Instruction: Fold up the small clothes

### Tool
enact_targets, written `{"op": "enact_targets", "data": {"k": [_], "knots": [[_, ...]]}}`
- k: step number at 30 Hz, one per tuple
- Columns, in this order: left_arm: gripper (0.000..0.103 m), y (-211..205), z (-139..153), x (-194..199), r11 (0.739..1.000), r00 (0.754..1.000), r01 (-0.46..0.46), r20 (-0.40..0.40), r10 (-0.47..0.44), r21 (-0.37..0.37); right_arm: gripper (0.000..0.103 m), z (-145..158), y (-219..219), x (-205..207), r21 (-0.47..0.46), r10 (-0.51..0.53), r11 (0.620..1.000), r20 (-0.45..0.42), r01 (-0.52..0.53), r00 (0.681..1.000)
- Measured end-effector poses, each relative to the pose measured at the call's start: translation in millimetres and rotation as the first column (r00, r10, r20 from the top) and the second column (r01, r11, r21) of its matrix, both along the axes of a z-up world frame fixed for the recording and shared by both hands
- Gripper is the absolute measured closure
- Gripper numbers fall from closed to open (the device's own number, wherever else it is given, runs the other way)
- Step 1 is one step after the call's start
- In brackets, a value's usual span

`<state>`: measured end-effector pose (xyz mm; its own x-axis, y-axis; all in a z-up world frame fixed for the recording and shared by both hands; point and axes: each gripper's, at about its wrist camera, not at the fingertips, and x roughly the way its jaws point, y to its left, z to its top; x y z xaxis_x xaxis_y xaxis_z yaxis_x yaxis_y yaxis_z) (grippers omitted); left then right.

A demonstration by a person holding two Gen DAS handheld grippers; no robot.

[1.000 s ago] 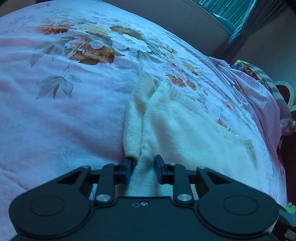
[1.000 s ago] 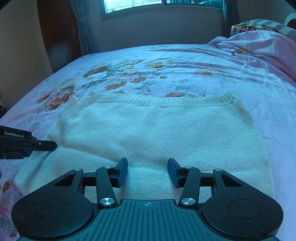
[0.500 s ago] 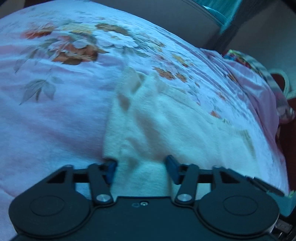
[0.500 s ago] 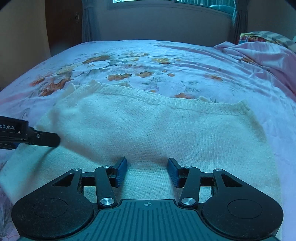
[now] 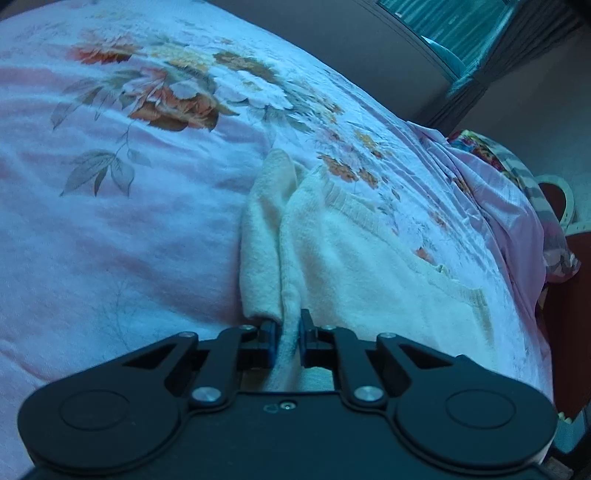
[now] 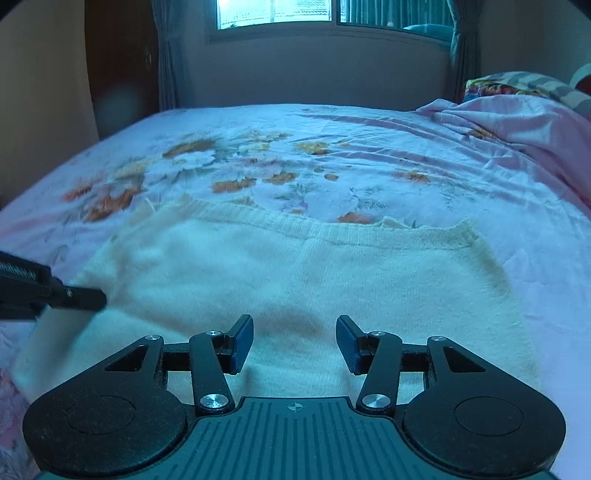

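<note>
A cream knitted garment (image 6: 295,280) lies spread flat on the floral bedsheet (image 6: 332,147), its ribbed hem at the far side. In the left wrist view the garment (image 5: 369,266) bunches into a fold at its left edge, and my left gripper (image 5: 288,334) is shut on that pinched edge, the cloth running back between the blue pads. My right gripper (image 6: 294,341) hovers over the near middle of the garment, its jaws apart with only flat cloth beneath them. The left gripper's finger (image 6: 79,297) shows at the garment's left side in the right wrist view.
A crumpled pink blanket (image 6: 517,122) and a patterned pillow (image 6: 524,83) lie at the far right of the bed. A window (image 6: 325,14) and curtains stand beyond the bed. A wooden door (image 6: 122,66) is at the back left.
The left gripper's jaws widened, then closed onto the garment's left edge, pinching up a fold. The right gripper stayed over the garment, rolling slightly.
</note>
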<state>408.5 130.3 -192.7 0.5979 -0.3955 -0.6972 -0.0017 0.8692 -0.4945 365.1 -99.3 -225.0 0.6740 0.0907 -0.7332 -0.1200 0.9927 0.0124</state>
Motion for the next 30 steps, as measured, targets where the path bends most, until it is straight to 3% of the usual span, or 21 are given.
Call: {"op": "enact_targets", "data": {"k": [1, 3, 6, 8, 10, 13, 15, 17, 19, 21, 24, 27, 30], "knots": [[0.095, -3.9, 1.9, 0.2, 1.0, 1.0, 0.012, 0.003, -0.012, 0.025, 0.053, -10.5, 3.3, 4.5, -0.013, 0.029, 0.999, -0.058, -0.03, 0.998], [0.095, -8.8, 4.2, 1.0, 0.998, 1.0, 0.025, 0.003, -0.025, 0.057, 0.053, -13.3, 4.3, 4.5, -0.037, 0.042, 0.998, -0.045, -0.044, 0.998], [0.095, -10.5, 3.1, 3.1, 0.996, 0.999, 0.031, -0.009, -0.03, 0.081, 0.053, -1.6, -4.6, 3.3, 0.047, -0.005, 0.999, -0.029, 0.007, 1.0], [0.092, -13.1, 1.5, 2.4, 0.993, 0.999, 0.043, -0.007, -0.042, 0.112, 0.053, -9.1, -2.3, 3.2, 0.014, 0.004, 1.0, -0.061, -0.003, 0.998], [0.087, -13.7, -2.4, 4.1, 0.992, 0.999, 0.046, -0.027, -0.043, 0.113, 0.053, -7.5, -1.6, -0.2, 0.001, 0.023, 1.0, -0.044, -0.023, 0.999], [0.084, -6.2, -8.5, 8.0, 0.998, 0.998, 0.018, -0.06, -0.014, 0.06, 0.053, -3.0, -8.6, -3.2, 0.054, 0.001, 0.999, -0.048, 0.001, 0.999], [0.091, -4.2, -7.1, 8.1, 0.999, 0.998, -0.002, -0.064, 0.005, 0.043, 0.052, -1.2, -11.1, -6.8, 0.078, 0.002, 0.997, -0.044, 0.002, 0.999], [0.094, -9.5, -1.5, 4.8, 0.997, 0.999, -0.002, -0.047, 0.006, 0.073, 0.051, -0.3, -10.8, -9.5, 0.071, 0.006, 0.998, -0.037, -0.004, 0.999], [0.095, -17.9, 6.4, 0.9, 0.994, 1.0, 0.008, -0.02, -0.006, 0.109, 0.051, 0.2, -11.2, -11.0, 0.064, -0.004, 0.998, -0.033, 0.006, 0.999], [0.095, -22.8, 17.5, -3.5, 0.996, 1.0, 0.005, 0.008, -0.005, 0.092, 0.051, -0.6, -11.3, -11.0, 0.055, -0.007, 0.998, -0.037, 0.009, 0.999], [0.095, -44.1, 41.2, -9.3, 0.994, 0.996, 0.059, 0.063, -0.065, 0.092, 0.05, -1.9, -9.3, -8.5, 0.027, 0.032, 0.999, -0.057, -0.03, 0.998], [0.095, -84.0, 66.5, -13.9, 0.986, 0.982, 0.147, 0.104, -0.155, 0.077, 0.05, 10.0, -34.7, -12.3, 0.137, -0.026, 0.99, -0.044, 0.032, 0.999], [0.095, -131.6, 73.0, -15.5, 0.972, 0.966, 0.226, 0.112, -0.232, 0.063, 0.05, 18.5, -69.4, -23.1, 0.212, -0.08, 0.973, -0.046, 0.088, 0.996]]}}
